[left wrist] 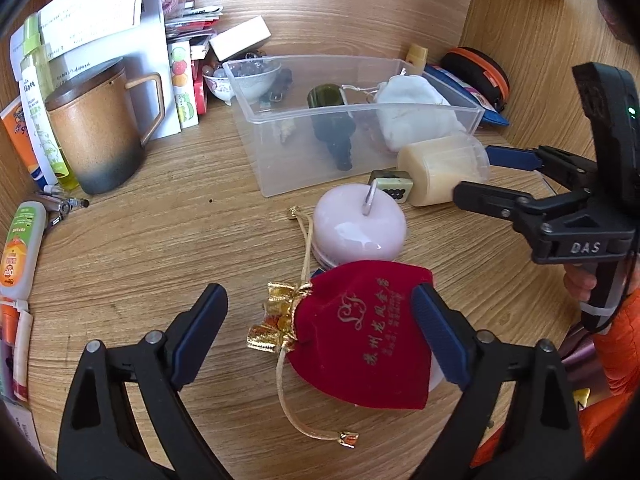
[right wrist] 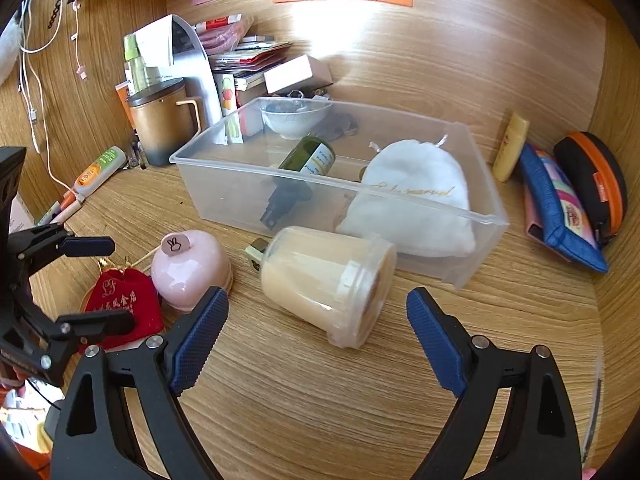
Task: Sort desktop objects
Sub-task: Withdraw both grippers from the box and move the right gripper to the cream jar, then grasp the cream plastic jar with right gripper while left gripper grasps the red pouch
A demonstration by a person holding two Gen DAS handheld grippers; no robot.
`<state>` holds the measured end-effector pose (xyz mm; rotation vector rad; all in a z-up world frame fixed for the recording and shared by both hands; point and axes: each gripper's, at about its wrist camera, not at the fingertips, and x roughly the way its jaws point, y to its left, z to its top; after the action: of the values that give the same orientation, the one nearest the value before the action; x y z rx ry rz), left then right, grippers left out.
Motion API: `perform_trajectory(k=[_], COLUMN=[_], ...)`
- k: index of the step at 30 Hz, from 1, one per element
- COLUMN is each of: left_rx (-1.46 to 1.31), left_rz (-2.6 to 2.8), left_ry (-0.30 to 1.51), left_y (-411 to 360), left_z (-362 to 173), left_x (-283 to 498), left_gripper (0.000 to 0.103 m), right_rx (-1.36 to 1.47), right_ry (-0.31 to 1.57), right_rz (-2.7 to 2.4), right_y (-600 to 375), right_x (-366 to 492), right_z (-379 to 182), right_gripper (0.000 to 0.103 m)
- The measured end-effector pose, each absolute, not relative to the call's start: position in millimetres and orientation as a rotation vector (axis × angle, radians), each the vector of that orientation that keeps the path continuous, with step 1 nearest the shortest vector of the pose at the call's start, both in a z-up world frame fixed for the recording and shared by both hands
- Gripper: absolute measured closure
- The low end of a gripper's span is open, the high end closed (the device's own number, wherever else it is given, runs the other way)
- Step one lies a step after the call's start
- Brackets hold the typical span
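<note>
A red velvet pouch with gold cord lies on the wooden desk between the fingers of my open left gripper. A pink round box sits just behind it. A clear cup of toothpicks lies on its side in front of my open right gripper, next to a small mahjong tile. The clear plastic bin behind holds a green bottle and a white pouch. The pouch and left gripper also show in the right wrist view, and the right gripper in the left wrist view.
A brown mug, bottles, tubes and papers crowd the left back. A small bowl stands behind the bin. A blue pouch, an orange-trimmed case and a yellow tube lie at the right wall.
</note>
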<state>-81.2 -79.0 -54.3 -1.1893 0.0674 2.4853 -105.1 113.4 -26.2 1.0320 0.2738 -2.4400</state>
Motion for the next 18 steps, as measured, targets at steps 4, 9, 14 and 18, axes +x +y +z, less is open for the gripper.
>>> perform_trajectory(k=[4, 9, 14, 18], left_rx=[-1.172, -1.167, -1.166, -1.165], left_rz=[2.466, 2.473, 2.472, 2.465], left_ry=[0.062, 0.025, -0.019, -0.036], left_y=[-77, -77, -80, -79], left_z=[-52, -53, -53, -53], left_x=[-80, -81, -83, -81], left_gripper=[0.028, 0.032, 0.036, 0.043], right_rx=[1.065, 1.089, 1.066, 1.063], right_ry=[0.289, 0.283, 0.323, 0.292], right_rz=[-2.441, -2.441, -2.49, -2.456], right_y=[105, 99, 96, 98], right_x=[-114, -120, -125, -128], right_z=[-33, -38, -39, -40], right_gripper=[0.014, 0.014, 0.014, 0.016])
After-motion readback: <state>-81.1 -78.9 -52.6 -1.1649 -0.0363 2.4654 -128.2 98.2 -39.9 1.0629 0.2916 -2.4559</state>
